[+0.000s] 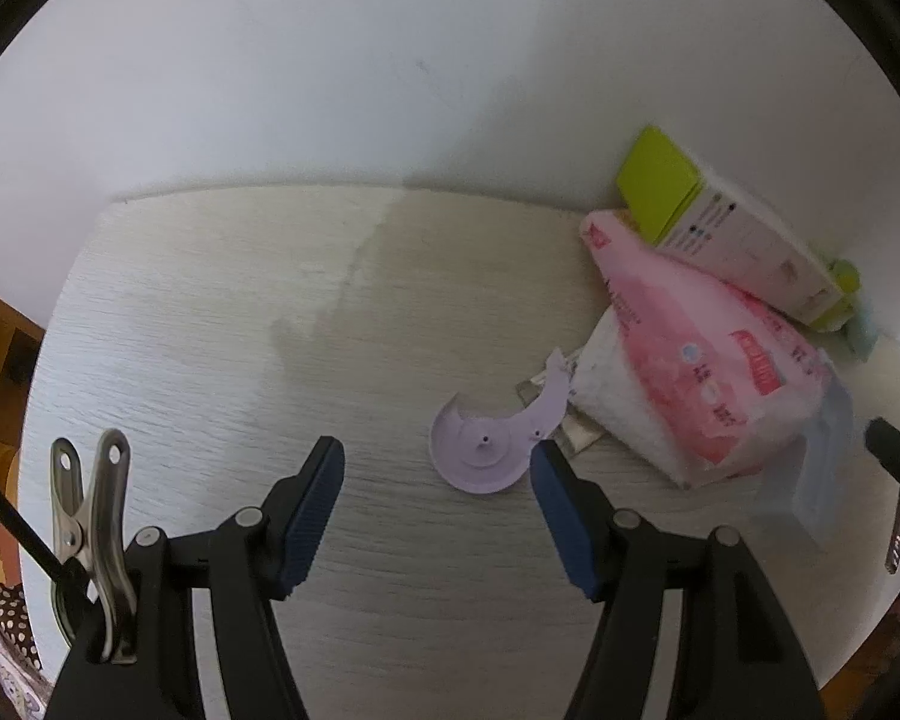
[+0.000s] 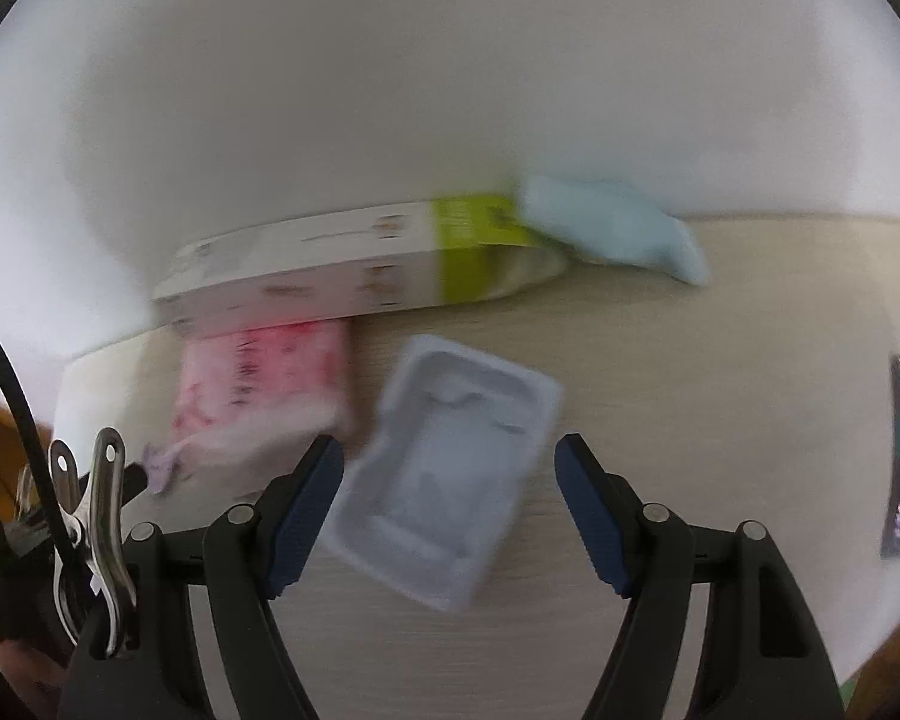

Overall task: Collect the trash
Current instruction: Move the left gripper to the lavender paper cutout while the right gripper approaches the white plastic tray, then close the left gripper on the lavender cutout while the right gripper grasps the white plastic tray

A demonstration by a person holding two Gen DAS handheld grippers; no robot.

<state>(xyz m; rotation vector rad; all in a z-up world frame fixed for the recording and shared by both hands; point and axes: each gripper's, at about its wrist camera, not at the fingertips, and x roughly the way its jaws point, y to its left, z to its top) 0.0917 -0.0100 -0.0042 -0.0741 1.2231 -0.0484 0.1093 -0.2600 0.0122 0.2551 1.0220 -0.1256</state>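
Purple plastic lid piece (image 1: 480,456) lies flat on our counter (image 1: 210,312), between our left gripper (image 1: 435,471) open jaws. It looks light, thin, stiff; we'd pinch its rim. Our right gripper (image 2: 447,474) gapes over a flimsy white tray (image 2: 444,474).

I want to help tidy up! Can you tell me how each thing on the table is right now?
Left gripper: jaws open, empty.
Right gripper: jaws open, empty.
Purple plastic piece: broken, lying flat on the table.
Pale plastic tray: empty, hollow side up.
Pink tissue pack: opened, lying down.
White and green box: lying on its side, resting on the pack.
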